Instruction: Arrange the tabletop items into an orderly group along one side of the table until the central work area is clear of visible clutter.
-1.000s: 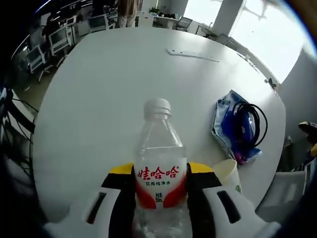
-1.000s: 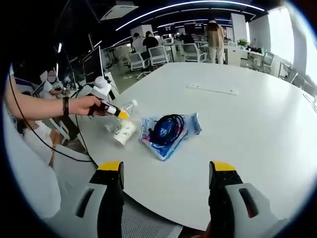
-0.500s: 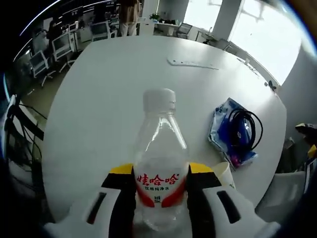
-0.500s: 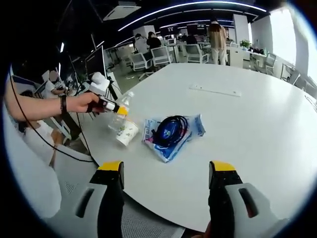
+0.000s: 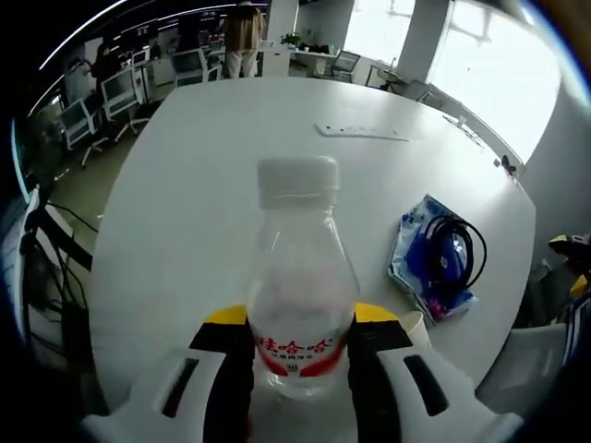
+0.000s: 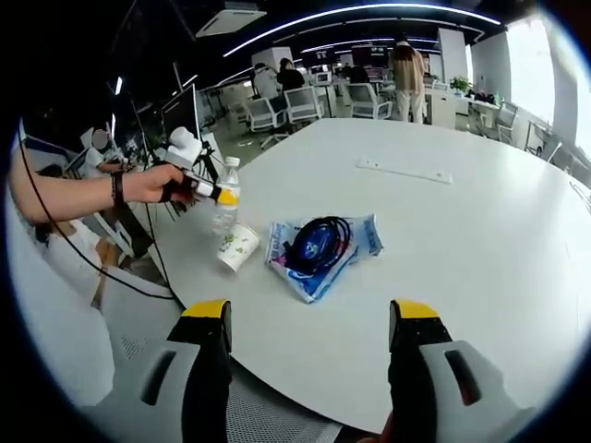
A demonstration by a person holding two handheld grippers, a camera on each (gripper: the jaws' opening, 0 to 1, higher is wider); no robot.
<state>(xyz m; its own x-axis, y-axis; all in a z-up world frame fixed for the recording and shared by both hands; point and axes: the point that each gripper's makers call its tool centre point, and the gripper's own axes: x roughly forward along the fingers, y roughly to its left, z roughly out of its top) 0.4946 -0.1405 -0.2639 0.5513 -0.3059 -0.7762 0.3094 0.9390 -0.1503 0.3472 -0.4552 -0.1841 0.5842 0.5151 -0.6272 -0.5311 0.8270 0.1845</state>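
The left gripper (image 5: 300, 346) has its jaws clamped on a bottle (image 5: 300, 286), held in the person's hand (image 6: 152, 183) with the arm outstretched. The right gripper (image 6: 309, 323) hovers with jaws spread wide.

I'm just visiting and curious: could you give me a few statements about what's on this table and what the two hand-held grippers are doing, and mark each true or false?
1. The left hand-held gripper holds a water bottle. True.
2. The bottle's cap is off. False: a white cap is on.
3. The right hand-held gripper holds the paper cup. False: its jaws are open and hold nothing; the cup lies on the table.
4. A black cable lies on a blue bag. True.
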